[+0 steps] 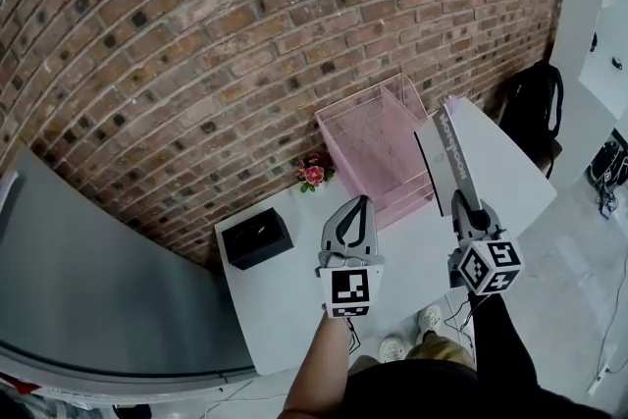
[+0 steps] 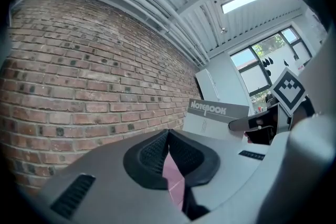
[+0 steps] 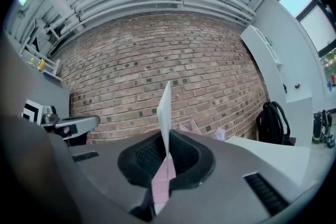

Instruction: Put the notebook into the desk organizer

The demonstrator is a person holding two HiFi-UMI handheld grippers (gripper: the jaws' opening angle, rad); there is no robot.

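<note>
Notebook [image 3: 164, 113] stands upright, pinched between right gripper [image 3: 167, 139] fingers [image 3: 189, 157].

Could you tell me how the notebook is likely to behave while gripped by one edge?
It is probably fairly stiff: the notebook stands straight above the right gripper without drooping. It seems light, since the jaws carry it by one edge. Being thin, it could pivot or slip in that narrow grip.

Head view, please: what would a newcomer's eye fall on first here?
Probably the notebook, held upright in the right gripper, right of centre. Next comes the pink wire organizer just left of it, standing on the white desk against the brick wall. The left gripper is shut and empty in front of it.
</note>
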